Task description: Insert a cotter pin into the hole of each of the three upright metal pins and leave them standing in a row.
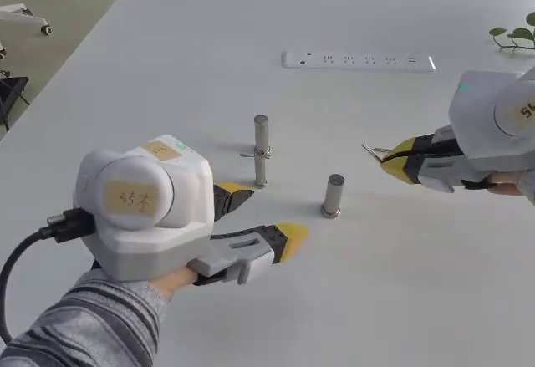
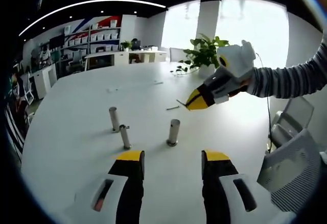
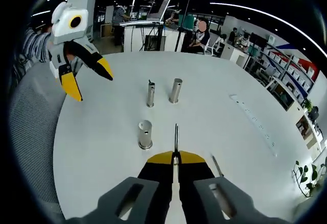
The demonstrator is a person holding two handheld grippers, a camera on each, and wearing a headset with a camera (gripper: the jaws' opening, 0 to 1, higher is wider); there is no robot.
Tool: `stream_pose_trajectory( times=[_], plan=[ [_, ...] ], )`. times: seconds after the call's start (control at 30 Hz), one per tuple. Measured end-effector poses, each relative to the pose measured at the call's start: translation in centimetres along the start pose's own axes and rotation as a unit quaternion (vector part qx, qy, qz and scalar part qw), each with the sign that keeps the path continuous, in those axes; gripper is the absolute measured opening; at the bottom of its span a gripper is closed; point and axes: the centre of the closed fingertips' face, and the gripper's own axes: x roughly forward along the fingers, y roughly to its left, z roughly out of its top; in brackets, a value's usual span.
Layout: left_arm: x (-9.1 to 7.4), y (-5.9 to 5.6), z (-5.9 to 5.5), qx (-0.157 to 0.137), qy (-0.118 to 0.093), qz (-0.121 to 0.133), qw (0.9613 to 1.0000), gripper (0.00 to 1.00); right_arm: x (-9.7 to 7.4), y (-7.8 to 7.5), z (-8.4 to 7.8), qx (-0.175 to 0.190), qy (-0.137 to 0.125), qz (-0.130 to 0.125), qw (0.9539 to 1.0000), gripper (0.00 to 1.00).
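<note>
Three upright metal pins stand on the white table. The near pin [image 1: 333, 195] is bare, and so is the far pin [image 1: 261, 129]. The middle pin [image 1: 261, 169] carries a cotter pin [image 1: 251, 155] through its top. My right gripper [image 1: 391, 158] hovers to the right of them, shut on another cotter pin [image 3: 176, 134] that points at the near pin [image 3: 145, 134]. My left gripper [image 1: 263, 215] is open and holds nothing, low over the table in front of the pins [image 2: 173, 131].
A white power strip [image 1: 359, 60] lies at the back of the table. A plant [image 1: 516, 36] shows at the far right edge. A loose cotter pin [image 3: 217, 165] lies on the table by the right gripper. Office chairs [image 2: 294, 168] stand beside the table.
</note>
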Motion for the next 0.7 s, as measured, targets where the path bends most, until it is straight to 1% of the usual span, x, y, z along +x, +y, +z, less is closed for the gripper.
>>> stream_pose_trajectory(
  times=[0.1, 0.13, 0.2, 0.23, 0.37, 0.43, 0.47, 0.53, 0.6, 0.7],
  plan=[
    [0.2, -0.4, 0.3, -0.005, -0.002, -0.010, 0.9999, 0.38, -0.3, 1.1, 0.9, -0.025, -0.008, 0.009, 0.9996, 0.00],
    [0.2, -0.5, 0.5, -0.006, -0.006, -0.015, 0.9999, 0.36, -0.4, 1.7, 1.4, -0.039, -0.013, 0.015, 0.9991, 0.00],
    [0.3, -0.7, 1.0, -0.010, -0.012, -0.020, 0.9997, 0.33, -0.5, 2.3, 1.8, -0.049, -0.016, 0.021, 0.9985, 0.00],
    [0.3, -0.8, 1.2, -0.013, -0.016, -0.023, 0.9995, 0.32, -0.5, 2.9, 2.1, -0.060, -0.019, 0.027, 0.9976, 0.00],
    [0.5, -1.0, 2.1, -0.035, -0.031, -0.032, 0.9984, 0.28, -0.7, 4.1, 2.9, -0.076, -0.027, 0.042, 0.9959, 0.00],
    [0.5, -1.2, 2.5, -0.050, -0.038, -0.038, 0.9973, 0.26, -0.5, 4.3, 3.1, -0.092, -0.033, 0.047, 0.9942, 0.00],
    [0.5, -1.3, 2.6, -0.059, -0.041, -0.042, 0.9965, 0.25, -0.6, 4.6, 3.3, -0.098, -0.034, 0.049, 0.9934, 0.00],
    [0.5, -1.5, 2.5, -0.072, -0.038, -0.049, 0.9955, 0.23, -0.8, 5.0, 3.6, -0.115, -0.037, 0.052, 0.9913, 0.00],
    [0.6, -1.7, 2.7, -0.085, -0.041, -0.056, 0.9940, 0.19, -0.9, 5.6, 3.9, -0.128, -0.039, 0.058, 0.9894, 0.00],
    [0.6, -2.0, 2.8, -0.101, -0.044, -0.063, 0.9919, 0.17, -1.0, 6.4, 4.2, -0.156, -0.040, 0.065, 0.9847, 0.00]
  ],
)
